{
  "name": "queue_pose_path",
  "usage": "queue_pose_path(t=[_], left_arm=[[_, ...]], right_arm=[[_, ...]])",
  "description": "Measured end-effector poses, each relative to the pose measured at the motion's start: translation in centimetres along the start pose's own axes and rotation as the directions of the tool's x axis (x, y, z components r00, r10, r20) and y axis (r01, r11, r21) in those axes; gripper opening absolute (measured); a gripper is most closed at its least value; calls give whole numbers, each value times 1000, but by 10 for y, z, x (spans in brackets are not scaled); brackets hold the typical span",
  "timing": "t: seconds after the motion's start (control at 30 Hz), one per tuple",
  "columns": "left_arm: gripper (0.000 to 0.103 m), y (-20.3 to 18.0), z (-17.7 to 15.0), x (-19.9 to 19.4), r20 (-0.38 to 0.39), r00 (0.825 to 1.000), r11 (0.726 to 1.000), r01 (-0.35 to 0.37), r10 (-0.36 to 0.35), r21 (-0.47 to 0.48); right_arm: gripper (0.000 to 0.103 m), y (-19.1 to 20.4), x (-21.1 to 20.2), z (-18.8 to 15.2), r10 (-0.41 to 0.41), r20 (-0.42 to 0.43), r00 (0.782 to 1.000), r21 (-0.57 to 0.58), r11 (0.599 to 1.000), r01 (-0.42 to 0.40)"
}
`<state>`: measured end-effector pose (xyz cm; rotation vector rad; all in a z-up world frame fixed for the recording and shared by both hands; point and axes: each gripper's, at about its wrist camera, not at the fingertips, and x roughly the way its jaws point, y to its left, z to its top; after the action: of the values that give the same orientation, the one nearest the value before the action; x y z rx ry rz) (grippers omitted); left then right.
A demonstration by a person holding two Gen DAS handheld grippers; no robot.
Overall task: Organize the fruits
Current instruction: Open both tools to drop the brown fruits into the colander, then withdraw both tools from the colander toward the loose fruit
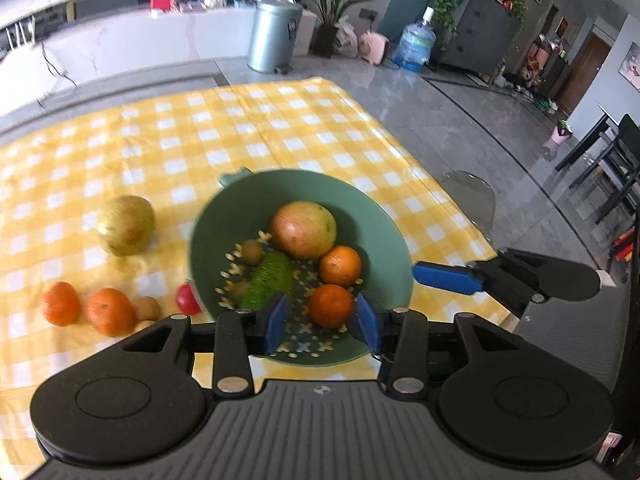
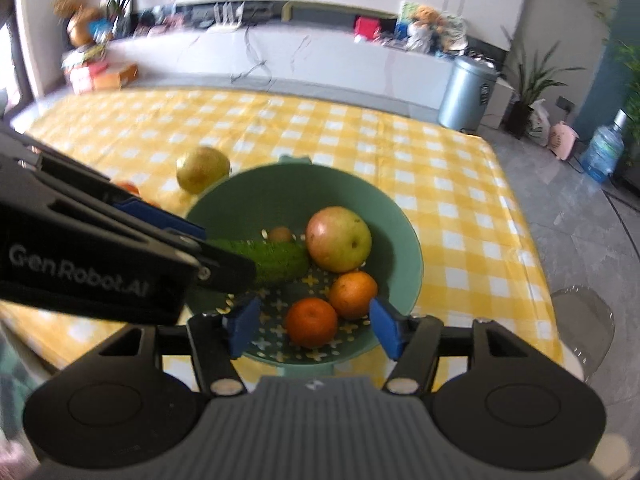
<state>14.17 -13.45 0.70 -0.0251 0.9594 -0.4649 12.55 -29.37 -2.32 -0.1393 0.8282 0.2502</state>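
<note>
Left wrist: left hand-held gripper (image 1: 322,322) spread, empty, above green colander (image 1: 384,216), which gathers apple (image 1: 304,229), two oranges (image 1: 340,266), cucumber (image 1: 272,280). Pear (image 1: 126,225) and tangerines (image 1: 110,311) wait on counter (image 1: 240,128).

Right wrist: right hand-held gripper (image 2: 316,326) spread, empty, over colander.

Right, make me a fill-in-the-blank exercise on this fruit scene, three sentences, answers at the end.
1. The green colander holds ____ oranges, one of them this orange.
2. The cucumber lies ____ the colander.
3. The yellow-green pear rests on the checked ____, outside the colander.

Missing words: two; inside; tablecloth
</note>
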Motion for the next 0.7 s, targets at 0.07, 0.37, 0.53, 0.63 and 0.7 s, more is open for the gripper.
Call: queue_pose_path(t=[0.07,0.37,0.53,0.63,0.7], left_arm=[[48,1,-2,-10,24,999,999,-30,30,17],[48,22,-13,-50,122,982,988,-148,143,35],[49,38,-19,-63,154,967,977,-211,204,33],[49,51,-24,-70,168,958,971,-239,232,22],[49,60,-27,-73,176,953,968,-252,247,6]], right_arm=[[62,4,-5,-2,2,27,1000,41,999,-4],[67,41,-26,-6,17,176,984,140,989,-43],[68,72,-32,-6,31,242,970,118,991,-62],[68,88,-31,-6,36,265,964,108,992,-67],[68,98,-29,-7,41,271,962,103,992,-72]])
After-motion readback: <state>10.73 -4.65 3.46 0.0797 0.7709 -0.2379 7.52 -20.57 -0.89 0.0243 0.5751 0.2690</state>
